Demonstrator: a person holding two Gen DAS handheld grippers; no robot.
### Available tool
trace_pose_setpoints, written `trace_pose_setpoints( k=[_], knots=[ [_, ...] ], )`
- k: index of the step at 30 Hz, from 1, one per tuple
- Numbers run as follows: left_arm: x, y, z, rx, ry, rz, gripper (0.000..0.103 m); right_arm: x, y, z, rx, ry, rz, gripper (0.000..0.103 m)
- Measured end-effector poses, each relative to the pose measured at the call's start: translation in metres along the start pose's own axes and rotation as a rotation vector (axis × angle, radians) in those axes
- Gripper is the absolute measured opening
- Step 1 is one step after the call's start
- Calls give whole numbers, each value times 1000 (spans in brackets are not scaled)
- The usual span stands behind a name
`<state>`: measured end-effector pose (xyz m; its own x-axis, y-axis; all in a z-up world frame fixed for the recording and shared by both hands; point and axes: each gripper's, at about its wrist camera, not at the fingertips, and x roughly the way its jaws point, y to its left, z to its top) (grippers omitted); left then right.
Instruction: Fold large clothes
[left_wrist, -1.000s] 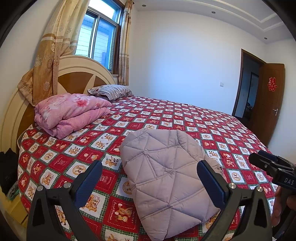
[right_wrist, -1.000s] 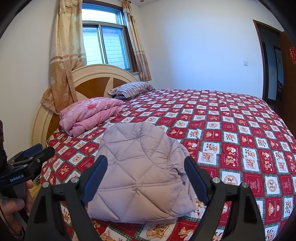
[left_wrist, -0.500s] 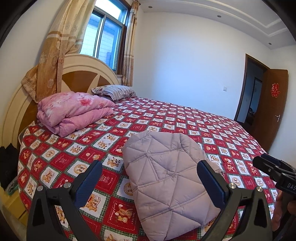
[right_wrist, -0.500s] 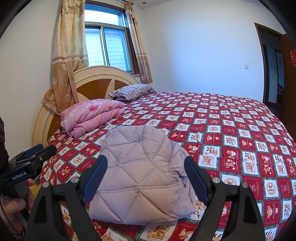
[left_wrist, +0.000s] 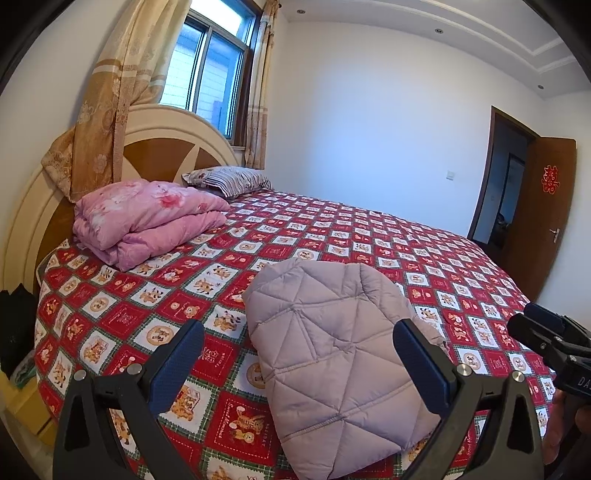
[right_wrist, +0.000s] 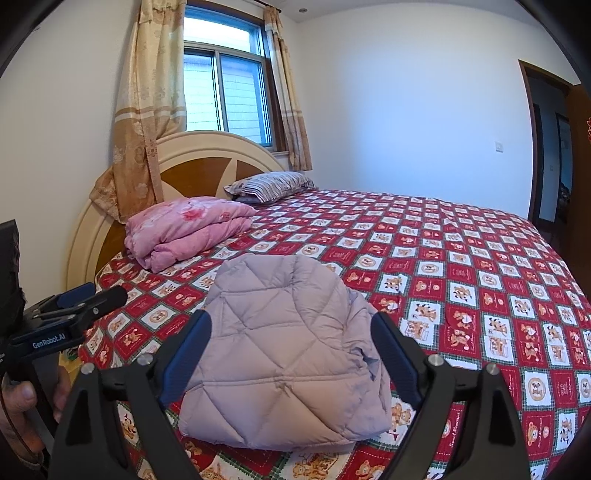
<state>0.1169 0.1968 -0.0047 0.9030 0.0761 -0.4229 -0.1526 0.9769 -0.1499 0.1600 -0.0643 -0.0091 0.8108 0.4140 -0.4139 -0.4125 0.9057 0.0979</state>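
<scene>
A pale lilac quilted jacket (left_wrist: 332, 350) lies folded into a compact bundle near the front edge of the bed (left_wrist: 369, 240); it also shows in the right wrist view (right_wrist: 280, 350). My left gripper (left_wrist: 298, 326) hovers before it, open, its blue pads wide apart and off the cloth. The right gripper (right_wrist: 292, 316) hangs in front of the jacket too, its jaws opening a little wider with nothing pressed between them. Each gripper shows in the other's view, the right one (left_wrist: 546, 332) at the edge and the left one (right_wrist: 92, 299) held by a hand.
The bed has a red checked cover with bear prints. A folded pink quilt (left_wrist: 147, 218) and a striped pillow (left_wrist: 232, 177) lie by the rounded headboard (left_wrist: 155, 125). A curtained window is behind it. A brown door (left_wrist: 539, 221) stands open at the right.
</scene>
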Motion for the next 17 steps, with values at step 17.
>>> trace_pose_setpoints(
  k=[17],
  knots=[
    [3,-7,-8,63,-26,52,102,0,-3,-7,13,10,2,90]
  ],
)
